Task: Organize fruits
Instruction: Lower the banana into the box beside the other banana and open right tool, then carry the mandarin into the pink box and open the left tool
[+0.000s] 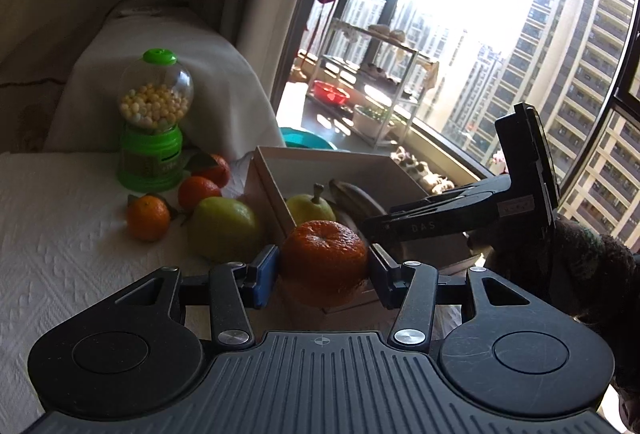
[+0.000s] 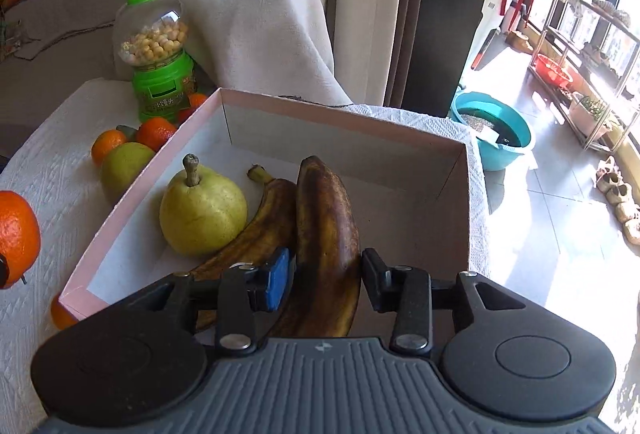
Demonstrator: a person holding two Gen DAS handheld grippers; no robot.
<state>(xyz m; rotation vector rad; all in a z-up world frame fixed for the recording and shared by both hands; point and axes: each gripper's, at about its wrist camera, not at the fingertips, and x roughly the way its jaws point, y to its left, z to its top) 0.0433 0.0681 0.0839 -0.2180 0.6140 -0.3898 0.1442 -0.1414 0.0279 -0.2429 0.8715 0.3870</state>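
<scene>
A white quilted cloth (image 2: 48, 169) is covering the table by a bright window. Nearest, the left gripper (image 1: 323, 266) is clamping a dimpled orange (image 1: 324, 260) at the near-left edge of the pink-rimmed cardboard box (image 2: 352, 125), while the right gripper (image 2: 326, 276) is pinching a browned banana (image 2: 326, 234) inside. Farther in, a smooth pear (image 2: 202, 211) and second banana (image 2: 260, 226) are lying, leaving the box's far right open.

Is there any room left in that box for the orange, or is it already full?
There is room. The box is bare along its far wall and far right corner, beyond the tips of the two bananas. The near left is crowded: the pear leans against the bananas. The left gripper holds the orange; the right gripper straddles a banana.
</scene>
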